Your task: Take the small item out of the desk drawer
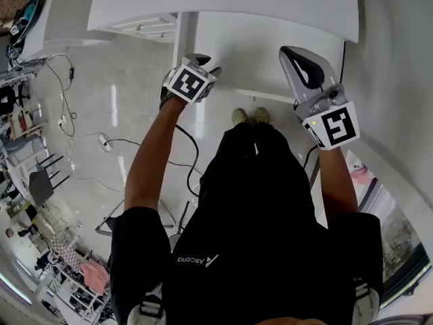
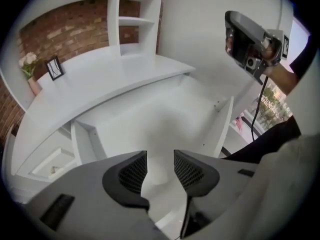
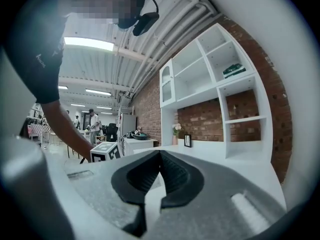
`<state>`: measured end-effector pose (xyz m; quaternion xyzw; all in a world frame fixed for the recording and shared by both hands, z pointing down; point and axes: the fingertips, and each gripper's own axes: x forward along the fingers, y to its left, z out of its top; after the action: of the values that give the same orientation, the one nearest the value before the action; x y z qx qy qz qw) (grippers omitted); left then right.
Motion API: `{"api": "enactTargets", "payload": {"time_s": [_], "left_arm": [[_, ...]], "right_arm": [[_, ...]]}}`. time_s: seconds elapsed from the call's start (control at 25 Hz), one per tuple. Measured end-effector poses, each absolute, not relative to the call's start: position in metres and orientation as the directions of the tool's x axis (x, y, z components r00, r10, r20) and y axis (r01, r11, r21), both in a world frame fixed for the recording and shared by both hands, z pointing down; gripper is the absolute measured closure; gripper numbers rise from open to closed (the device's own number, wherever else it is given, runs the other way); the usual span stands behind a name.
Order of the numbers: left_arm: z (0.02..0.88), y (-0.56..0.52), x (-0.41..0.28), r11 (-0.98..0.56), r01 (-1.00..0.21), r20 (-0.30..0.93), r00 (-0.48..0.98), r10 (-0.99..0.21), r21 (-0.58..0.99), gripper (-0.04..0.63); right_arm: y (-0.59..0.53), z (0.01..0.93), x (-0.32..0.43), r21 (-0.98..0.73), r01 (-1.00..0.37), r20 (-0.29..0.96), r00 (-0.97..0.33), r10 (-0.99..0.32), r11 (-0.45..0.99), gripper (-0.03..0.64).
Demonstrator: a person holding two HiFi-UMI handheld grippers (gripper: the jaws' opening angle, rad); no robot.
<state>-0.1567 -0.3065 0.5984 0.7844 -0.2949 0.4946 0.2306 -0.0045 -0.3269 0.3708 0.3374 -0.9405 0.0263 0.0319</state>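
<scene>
Near desk (image 1: 223,5), left gripper (image 2: 160,170) seemingly empty.

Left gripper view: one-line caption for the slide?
Left gripper, fingers apart and empty, faces the white desk; the right gripper is raised at upper right.

Brick wall (image 3: 201,121) behind white shelving (image 3: 218,90); glossy pale floor (image 1: 115,93); ceiling strip lights (image 3: 90,44) lit.

Right gripper (image 3: 160,158): jaws closed, tips touching, nothing between them. Beyond them is a white desk (image 3: 220,154) carrying a picture frame (image 3: 187,140) and flowers (image 3: 176,129). A white shelf unit (image 3: 215,79) stands against the brick wall (image 3: 150,101).
</scene>
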Motion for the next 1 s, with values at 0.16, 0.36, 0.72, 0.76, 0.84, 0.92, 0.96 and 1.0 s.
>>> {"api": "enactTargets", "payload": {"time_s": [0.16, 0.36, 0.72, 0.76, 0.84, 0.92, 0.96, 1.0], "left_arm": [[0.634, -0.309, -0.15, -0.73, -0.667, 0.948, 0.306, -0.086, 0.149, 0.433], [0.668, -0.311, -0.151, -0.716, -0.668, 0.97, 0.239, 0.052, 0.203, 0.43], [0.706, -0.299, -0.139, -0.675, -0.678, 0.957, 0.202, 0.208, 0.29, 0.428], [0.709, -0.299, -0.138, -0.674, -0.678, 0.956, 0.2, 0.215, 0.293, 0.429], [0.711, -0.298, -0.137, -0.673, -0.676, 0.953, 0.198, 0.227, 0.301, 0.43], [0.713, -0.296, -0.136, -0.673, -0.672, 0.951, 0.197, 0.239, 0.309, 0.428], [0.714, -0.296, -0.136, -0.672, -0.671, 0.949, 0.199, 0.245, 0.314, 0.43], [0.715, -0.296, -0.136, -0.67, -0.67, 0.947, 0.202, 0.251, 0.32, 0.428]], "right_arm": [[-0.345, 0.386, 0.01, -0.025, -0.663, 0.083, -0.748, -0.659, 0.749, 0.617], [-0.362, 0.401, 0.023, -0.05, -0.687, 0.1, -0.726, -0.68, 0.725, 0.617], [-0.375, 0.42, 0.05, -0.06, -0.715, 0.111, -0.698, -0.708, 0.696, 0.617], [-0.376, 0.421, 0.052, -0.063, -0.718, 0.113, -0.696, -0.709, 0.694, 0.617], [-0.377, 0.423, 0.054, -0.067, -0.721, 0.114, -0.692, -0.713, 0.69, 0.617], [-0.379, 0.425, 0.055, -0.07, -0.723, 0.113, -0.691, -0.714, 0.688, 0.617], [-0.379, 0.426, 0.056, -0.071, -0.723, 0.113, -0.69, -0.714, 0.687, 0.617], [-0.38, 0.427, 0.056, -0.072, -0.723, 0.113, -0.69, -0.715, 0.687, 0.617]]}}
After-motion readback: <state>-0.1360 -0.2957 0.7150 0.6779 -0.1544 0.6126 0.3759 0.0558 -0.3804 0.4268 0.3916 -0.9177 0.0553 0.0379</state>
